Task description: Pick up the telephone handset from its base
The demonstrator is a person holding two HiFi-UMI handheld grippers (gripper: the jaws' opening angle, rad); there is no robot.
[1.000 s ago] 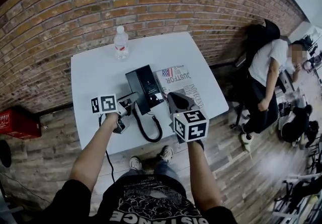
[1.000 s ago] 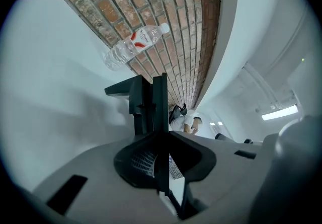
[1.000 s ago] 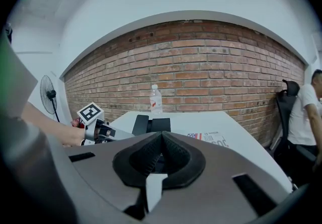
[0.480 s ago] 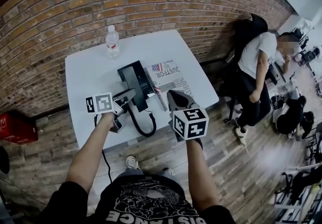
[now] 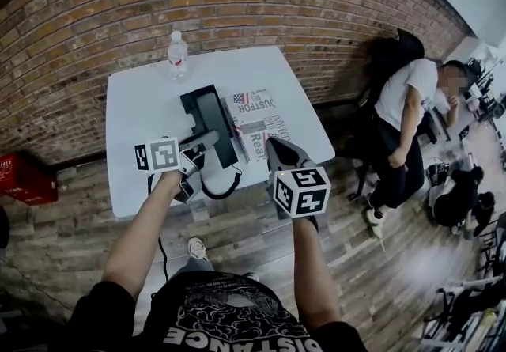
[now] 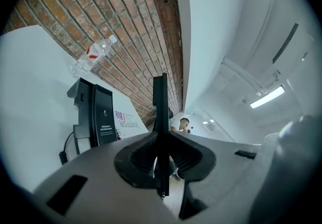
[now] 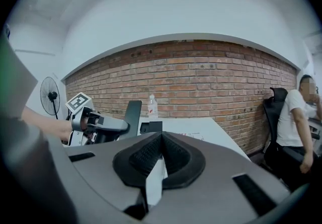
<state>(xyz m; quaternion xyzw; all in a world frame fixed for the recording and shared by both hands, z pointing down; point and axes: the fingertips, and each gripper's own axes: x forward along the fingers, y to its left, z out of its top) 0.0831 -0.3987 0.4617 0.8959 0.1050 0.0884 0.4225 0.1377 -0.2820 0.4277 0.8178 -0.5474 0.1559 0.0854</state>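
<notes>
1. Left gripper: clamped on the handset, which is lifted clear of the base. Raise it gently, because a taut cord could drag the base.
2. Bottle and magazine: on the table, not obstructing.
3. Right gripper: closed, empty, near the handset.
4. Bystander: well apart.

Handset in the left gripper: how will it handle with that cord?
Handset looks stiff, smooth plastic; the left gripper pinches it across its thin side, so it may pivot or slip. Its coiled cord hangs in a slack loop, so it likely stretches before tugging.
</notes>
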